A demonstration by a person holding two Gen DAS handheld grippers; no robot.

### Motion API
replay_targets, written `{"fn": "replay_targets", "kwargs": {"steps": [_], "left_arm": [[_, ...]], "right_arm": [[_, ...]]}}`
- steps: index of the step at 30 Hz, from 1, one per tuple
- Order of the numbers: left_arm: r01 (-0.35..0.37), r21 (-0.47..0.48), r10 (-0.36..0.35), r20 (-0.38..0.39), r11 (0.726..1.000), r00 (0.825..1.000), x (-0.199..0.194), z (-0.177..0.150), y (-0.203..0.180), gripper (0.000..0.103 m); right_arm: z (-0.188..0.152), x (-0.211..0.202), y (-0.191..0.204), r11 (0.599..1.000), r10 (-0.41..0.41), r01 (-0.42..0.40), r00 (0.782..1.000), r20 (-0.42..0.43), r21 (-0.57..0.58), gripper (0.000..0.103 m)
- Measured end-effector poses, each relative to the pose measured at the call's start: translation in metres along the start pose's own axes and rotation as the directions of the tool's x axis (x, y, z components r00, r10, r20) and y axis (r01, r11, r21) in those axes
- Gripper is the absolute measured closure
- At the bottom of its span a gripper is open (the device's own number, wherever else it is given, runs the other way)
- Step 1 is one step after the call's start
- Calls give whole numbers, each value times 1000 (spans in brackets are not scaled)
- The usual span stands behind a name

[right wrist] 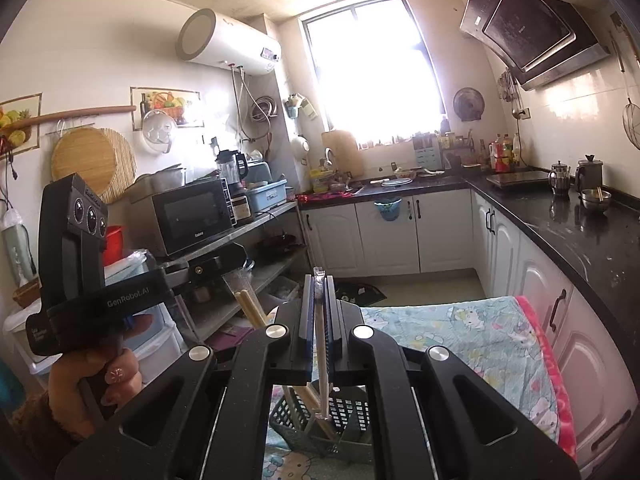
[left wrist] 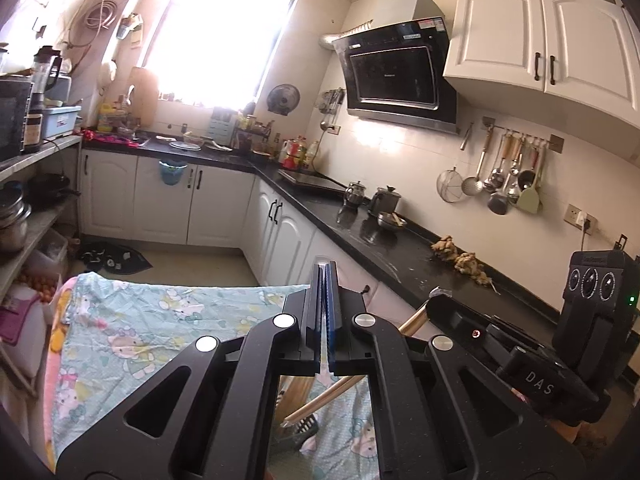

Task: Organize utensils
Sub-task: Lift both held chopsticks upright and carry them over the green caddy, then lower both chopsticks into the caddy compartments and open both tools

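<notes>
My right gripper (right wrist: 319,280) is shut on a pair of chopsticks in a clear sleeve (right wrist: 322,364), which runs down between the pads toward a dark slotted basket (right wrist: 352,412). In the left wrist view the right gripper (left wrist: 434,300) sits at the right, with those chopsticks (left wrist: 328,394) slanting under my left gripper (left wrist: 324,276). The left gripper's pads are pressed together. From the right wrist view, a second sleeved pair of chopsticks (right wrist: 248,300) hangs from the left gripper (right wrist: 234,260), held by a hand (right wrist: 96,392). A corner of the basket (left wrist: 306,426) shows below.
The basket stands on a table covered by a light-blue cartoon cloth (left wrist: 160,320). A black counter (left wrist: 384,248) with pots runs along the right. Utensils hang on a wall rail (left wrist: 508,176). Shelves with a microwave (right wrist: 192,216) stand at the left.
</notes>
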State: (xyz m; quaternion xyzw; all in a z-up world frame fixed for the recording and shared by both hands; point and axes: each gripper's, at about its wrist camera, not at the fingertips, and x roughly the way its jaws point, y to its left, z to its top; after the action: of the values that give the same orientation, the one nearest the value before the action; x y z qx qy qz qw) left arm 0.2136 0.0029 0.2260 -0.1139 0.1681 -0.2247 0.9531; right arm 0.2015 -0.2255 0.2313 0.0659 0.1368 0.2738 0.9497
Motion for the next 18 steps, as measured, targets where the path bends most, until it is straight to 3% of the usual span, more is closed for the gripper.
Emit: {"fn": "replay_targets", "kwargs": {"steps": [12, 18], "left_arm": [[-34, -20, 33, -49, 999, 998, 25, -26, 18, 103], [-37, -31, 34, -80, 999, 996, 39, -47, 23, 103]], "right_arm": [[-22, 30, -4, 996, -68, 66, 997, -36, -63, 98], [-42, 52, -13, 994, -92, 86, 991, -101, -66, 98]]}}
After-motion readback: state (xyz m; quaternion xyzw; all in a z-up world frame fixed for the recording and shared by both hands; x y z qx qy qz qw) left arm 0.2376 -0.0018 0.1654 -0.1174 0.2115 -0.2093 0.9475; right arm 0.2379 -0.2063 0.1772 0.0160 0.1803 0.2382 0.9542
